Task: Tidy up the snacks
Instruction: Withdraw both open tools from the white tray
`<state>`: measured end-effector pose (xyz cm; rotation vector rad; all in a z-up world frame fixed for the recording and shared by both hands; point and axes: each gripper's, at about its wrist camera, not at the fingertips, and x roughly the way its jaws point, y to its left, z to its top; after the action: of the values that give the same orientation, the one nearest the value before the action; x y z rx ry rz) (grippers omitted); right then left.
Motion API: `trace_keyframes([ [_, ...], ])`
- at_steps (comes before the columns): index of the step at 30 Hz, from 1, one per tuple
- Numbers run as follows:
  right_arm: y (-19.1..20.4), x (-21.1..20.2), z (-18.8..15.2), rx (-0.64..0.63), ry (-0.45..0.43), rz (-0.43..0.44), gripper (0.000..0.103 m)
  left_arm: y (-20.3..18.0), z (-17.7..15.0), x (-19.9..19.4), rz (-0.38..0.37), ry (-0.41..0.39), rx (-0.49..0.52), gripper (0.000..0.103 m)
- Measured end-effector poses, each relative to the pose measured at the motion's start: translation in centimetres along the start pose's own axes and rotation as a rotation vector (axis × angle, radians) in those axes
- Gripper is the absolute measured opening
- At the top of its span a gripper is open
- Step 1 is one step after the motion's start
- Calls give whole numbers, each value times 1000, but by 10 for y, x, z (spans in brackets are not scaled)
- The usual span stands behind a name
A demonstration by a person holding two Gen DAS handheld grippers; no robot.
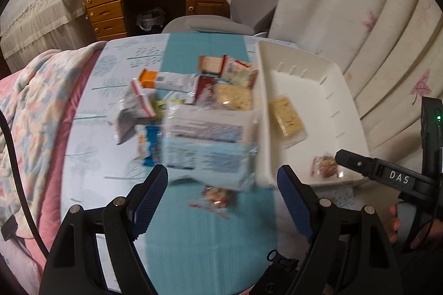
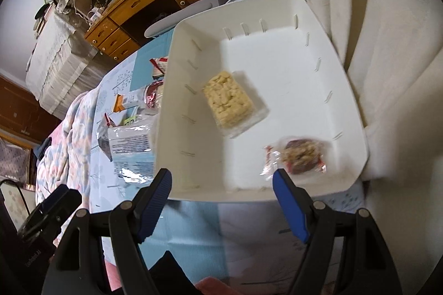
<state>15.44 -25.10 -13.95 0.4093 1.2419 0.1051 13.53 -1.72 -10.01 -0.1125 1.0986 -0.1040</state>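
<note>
While the white bin (image 2: 351, 90) holds only a pale cracker pack (image 2: 228, 102) and a small nut snack (image 2: 300, 156), most snacks (image 1: 193, 90) lie heaped beside it; both grippers, left gripper (image 1: 223, 201) and right gripper (image 2: 221, 203), hang with jaws spread, empty, so another pickup probably comes next.

Each hand-held gripper — the left gripper (image 1: 223, 174) and the right gripper (image 2: 221, 178) — has a black plastic frame with round silver screws and two blue ribbed finger pads (image 2: 290, 207). The right one bears white letters "DAS" and a green light.
</note>
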Motion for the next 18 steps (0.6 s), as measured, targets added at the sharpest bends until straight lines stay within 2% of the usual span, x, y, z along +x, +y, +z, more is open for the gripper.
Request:
trace_keyframes([
  [11, 60, 11, -36, 97, -43, -24, 76, 74, 3, -14, -3, 30, 78, 80],
  [18, 92, 23, -68, 179, -75, -49, 76, 116, 11, -10, -16, 56, 173, 80],
])
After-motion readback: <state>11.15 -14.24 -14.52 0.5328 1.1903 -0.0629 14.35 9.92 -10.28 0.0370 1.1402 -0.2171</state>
